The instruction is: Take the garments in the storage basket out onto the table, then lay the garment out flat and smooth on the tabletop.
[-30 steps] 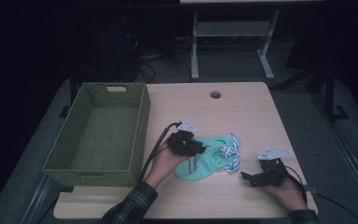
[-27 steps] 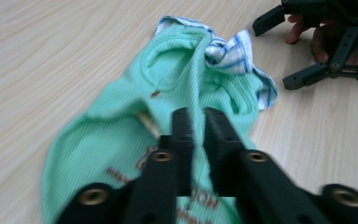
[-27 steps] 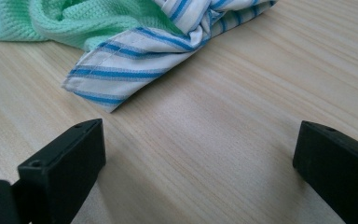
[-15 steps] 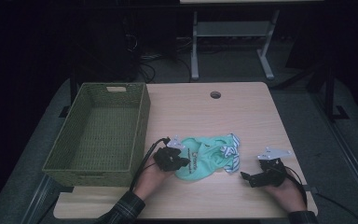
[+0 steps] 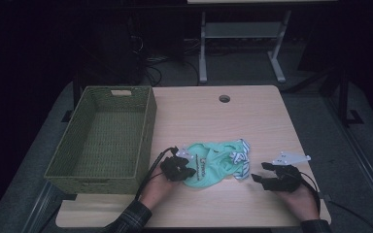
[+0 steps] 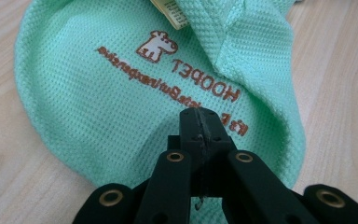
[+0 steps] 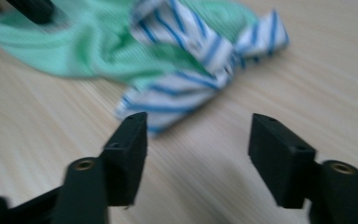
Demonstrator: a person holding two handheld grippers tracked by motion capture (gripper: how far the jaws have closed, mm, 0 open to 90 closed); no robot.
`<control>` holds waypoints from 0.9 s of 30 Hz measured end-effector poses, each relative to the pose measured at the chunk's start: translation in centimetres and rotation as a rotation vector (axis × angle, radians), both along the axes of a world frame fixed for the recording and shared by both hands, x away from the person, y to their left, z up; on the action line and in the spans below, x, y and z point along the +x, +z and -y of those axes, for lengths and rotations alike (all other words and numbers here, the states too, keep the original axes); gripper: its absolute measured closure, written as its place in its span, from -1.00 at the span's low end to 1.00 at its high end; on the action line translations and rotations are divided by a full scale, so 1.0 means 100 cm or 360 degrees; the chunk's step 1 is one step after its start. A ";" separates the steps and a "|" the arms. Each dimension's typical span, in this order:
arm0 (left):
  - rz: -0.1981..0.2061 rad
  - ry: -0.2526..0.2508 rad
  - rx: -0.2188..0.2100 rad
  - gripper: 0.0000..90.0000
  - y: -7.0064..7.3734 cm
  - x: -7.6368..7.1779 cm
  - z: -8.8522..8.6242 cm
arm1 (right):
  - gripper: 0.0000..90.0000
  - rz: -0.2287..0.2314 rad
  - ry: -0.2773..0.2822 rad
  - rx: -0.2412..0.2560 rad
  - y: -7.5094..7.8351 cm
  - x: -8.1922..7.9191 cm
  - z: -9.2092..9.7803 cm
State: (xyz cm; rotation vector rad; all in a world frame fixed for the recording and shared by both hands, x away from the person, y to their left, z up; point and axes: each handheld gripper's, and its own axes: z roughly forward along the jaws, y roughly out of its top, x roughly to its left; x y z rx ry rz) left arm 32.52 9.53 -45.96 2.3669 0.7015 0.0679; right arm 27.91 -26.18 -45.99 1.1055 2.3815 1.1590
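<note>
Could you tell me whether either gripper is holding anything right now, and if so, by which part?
The left gripper is shut on the mint-green garment, pinching its near hem. The right gripper is open and holds nothing.

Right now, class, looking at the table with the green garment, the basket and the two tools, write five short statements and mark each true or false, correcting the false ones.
1. The left tool is shut, over the green garment. True.
2. The right tool is shut on the striped trim. False: it is open, short of the trim.
3. The wicker basket holds clothing. False: nothing shows inside.
4. The garment lies on the table, beside the basket. True.
5. The garment's print is blue. False: brown.
</note>
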 end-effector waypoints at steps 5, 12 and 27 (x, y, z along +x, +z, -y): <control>-0.0007 0.0006 -0.0007 0.98 0.000 0.000 0.000 | 0.20 0.0002 0.0091 0.0081 0.009 0.002 -0.012; -0.0018 -0.0005 -0.0001 0.97 0.000 0.002 -0.001 | 0.40 -0.0034 0.0152 0.0041 0.010 0.014 -0.034; -0.0018 0.0001 0.0012 0.98 0.001 0.002 0.001 | 0.76 -0.0110 0.0102 -0.0128 -0.006 0.023 -0.044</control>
